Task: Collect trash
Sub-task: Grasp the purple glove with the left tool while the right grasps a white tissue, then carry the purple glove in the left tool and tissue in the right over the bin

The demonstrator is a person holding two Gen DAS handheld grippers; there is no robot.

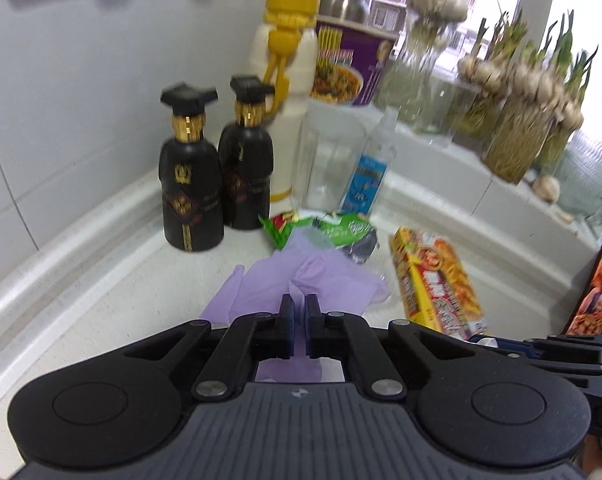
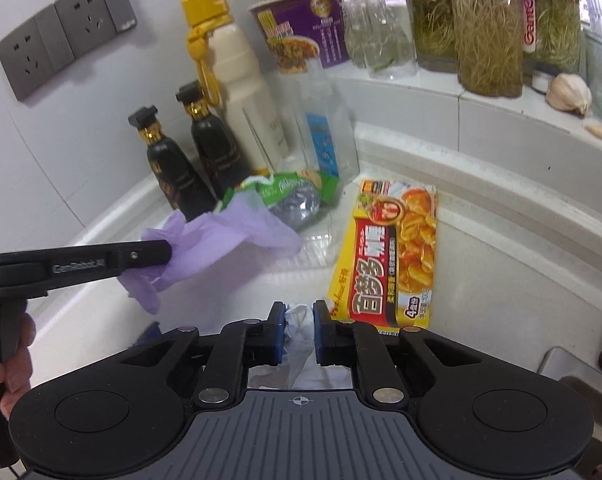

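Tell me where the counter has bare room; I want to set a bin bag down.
Bare counter lies right of the curry box, toward the raised ledge. A smaller patch sits left of the purple glove, along the curved edge. The back corner is crowded: two black bottles, a glass, wrappers.

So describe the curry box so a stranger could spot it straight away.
Start at the windowsill with its jars of sprouting garlic. On the white counter below lies the curry box, right of the purple glove. It is the only flat yellow carton there.
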